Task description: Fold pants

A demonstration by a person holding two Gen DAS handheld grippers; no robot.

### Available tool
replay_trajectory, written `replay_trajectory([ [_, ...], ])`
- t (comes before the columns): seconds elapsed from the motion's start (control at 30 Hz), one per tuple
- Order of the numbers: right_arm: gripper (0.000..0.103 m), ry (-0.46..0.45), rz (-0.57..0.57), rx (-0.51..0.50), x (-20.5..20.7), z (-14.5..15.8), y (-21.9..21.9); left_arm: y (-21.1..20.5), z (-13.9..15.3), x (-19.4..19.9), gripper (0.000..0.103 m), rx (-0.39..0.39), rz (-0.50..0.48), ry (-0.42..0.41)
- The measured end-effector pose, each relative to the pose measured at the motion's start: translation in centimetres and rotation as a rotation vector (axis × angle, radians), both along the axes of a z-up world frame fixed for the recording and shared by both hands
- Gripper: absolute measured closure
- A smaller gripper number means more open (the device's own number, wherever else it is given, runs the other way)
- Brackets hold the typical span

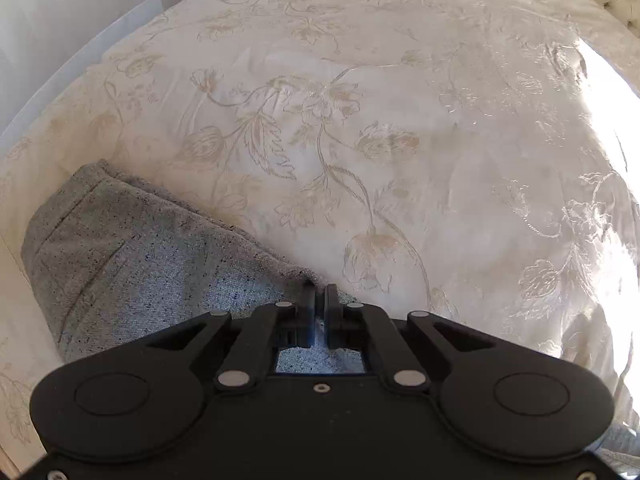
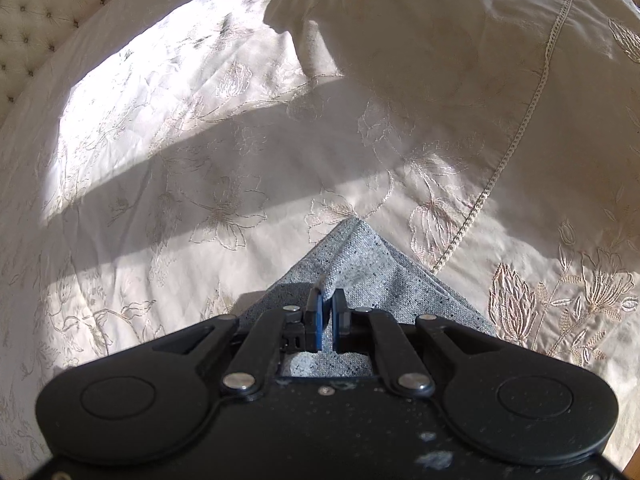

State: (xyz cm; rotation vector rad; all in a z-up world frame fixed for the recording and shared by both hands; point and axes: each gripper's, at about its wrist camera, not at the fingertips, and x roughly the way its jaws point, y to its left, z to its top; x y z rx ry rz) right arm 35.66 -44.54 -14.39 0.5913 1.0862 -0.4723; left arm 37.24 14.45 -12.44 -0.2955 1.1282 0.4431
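Grey speckled pants (image 1: 132, 264) lie in layers on a cream embroidered bedspread (image 1: 360, 120), reaching from the lower left of the left wrist view to my left gripper (image 1: 319, 290). That gripper is shut on the pants' edge, with grey cloth showing between its black fingers. In the right wrist view a pointed corner of the pants (image 2: 356, 252) lies on the bedspread (image 2: 200, 160). My right gripper (image 2: 327, 298) is shut on a raised fold of that cloth, pinched between its blue pads. Both grippers point steeply down at the bed.
A tufted headboard (image 2: 48, 4) stands at the upper left of the right wrist view. A cream pillow (image 2: 400, 32) rests at the top of that view. A white wall (image 1: 60, 20) runs along the bed's left side. Bright sunlight falls across part of the bedspread.
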Motion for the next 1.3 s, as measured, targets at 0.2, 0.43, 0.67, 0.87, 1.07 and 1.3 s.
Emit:
replay_trajectory([
  [0.2, 0.098, 0.017, -0.014, 0.023, 2.7, -1.6, 0.0, -0.3, -1.2, 0.9, 0.098, 0.013, 0.011, 0.021],
  [0.43, 0.092, 0.024, 0.018, 0.024, 5.0, -3.4, 0.0, -0.5, -2.1, 1.4, 0.098, 0.034, 0.003, 0.033],
  [0.67, 0.086, -0.086, 0.082, -0.026, 3.3, -0.3, -2.4, -0.8, -2.5, 1.9, 0.098, 0.060, -0.024, 0.035],
  [0.87, 0.085, -0.053, 0.152, -0.058, -1.3, 0.5, -4.2, -0.1, -2.3, 2.7, 0.097, 0.054, 0.004, 0.011],
  [1.07, 0.085, -0.021, 0.179, -0.074, -5.1, -0.9, -4.5, 0.6, -2.0, 3.6, 0.100, 0.171, 0.064, 0.013],
  [1.3, 0.085, -0.026, 0.302, -0.121, -5.8, -2.1, -3.5, -1.3, 0.9, 0.3, 0.093, 0.151, -0.052, -0.020],
])
